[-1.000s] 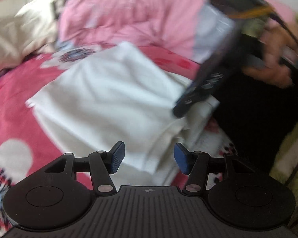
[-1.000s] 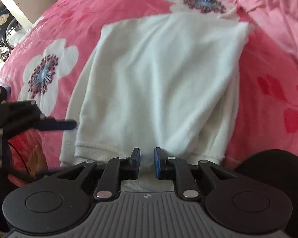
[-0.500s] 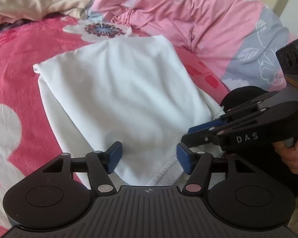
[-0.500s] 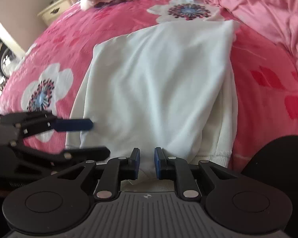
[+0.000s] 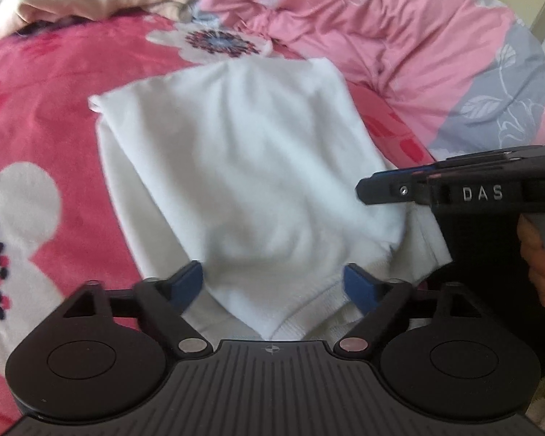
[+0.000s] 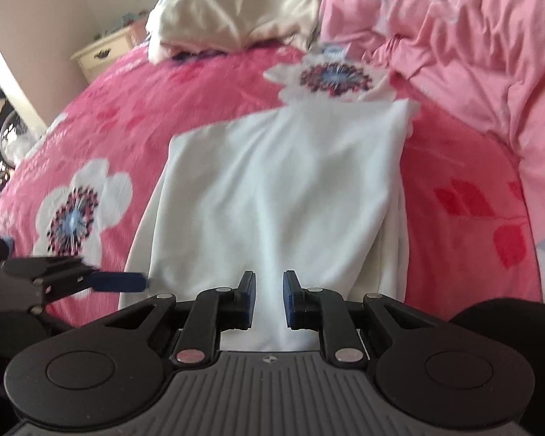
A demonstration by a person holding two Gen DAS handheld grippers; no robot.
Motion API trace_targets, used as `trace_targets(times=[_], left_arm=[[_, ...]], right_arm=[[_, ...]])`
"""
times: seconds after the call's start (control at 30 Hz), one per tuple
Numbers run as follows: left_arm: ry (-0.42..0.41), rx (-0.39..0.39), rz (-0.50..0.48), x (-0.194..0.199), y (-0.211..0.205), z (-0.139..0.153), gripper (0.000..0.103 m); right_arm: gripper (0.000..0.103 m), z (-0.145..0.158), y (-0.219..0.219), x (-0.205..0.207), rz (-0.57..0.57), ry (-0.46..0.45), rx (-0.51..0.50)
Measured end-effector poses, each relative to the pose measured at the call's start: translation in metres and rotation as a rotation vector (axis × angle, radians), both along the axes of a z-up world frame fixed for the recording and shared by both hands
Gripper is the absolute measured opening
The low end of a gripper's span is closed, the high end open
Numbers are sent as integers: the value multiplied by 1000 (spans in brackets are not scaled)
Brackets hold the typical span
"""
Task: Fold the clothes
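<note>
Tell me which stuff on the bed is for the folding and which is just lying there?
For the folding:
- white soft folded garment
- left claw, open
- right claw, slightly open

Just lying there:
- crumpled light pink quilt
- cream crumpled cloth pile
- bright pink flowered bedspread
- cream wooden bedside cabinet
</note>
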State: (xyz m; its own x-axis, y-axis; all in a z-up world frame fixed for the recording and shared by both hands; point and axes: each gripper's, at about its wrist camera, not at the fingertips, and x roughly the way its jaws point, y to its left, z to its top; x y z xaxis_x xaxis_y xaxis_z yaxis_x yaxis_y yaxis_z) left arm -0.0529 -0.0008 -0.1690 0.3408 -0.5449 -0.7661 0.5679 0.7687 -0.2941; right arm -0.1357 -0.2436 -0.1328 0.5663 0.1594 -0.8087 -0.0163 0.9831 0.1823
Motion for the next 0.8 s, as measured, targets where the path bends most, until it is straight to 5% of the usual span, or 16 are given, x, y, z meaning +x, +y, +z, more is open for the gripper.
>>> trace_targets(times=[0.33,0.8], left_arm=[[-52,-27,2,-6,1,15,102],[-10,-30,27,29,-9,14,102]], right_arm=[[32,4,-14,-6,-41,-44,19],[37,16,-18,6,-46,-72,-39]])
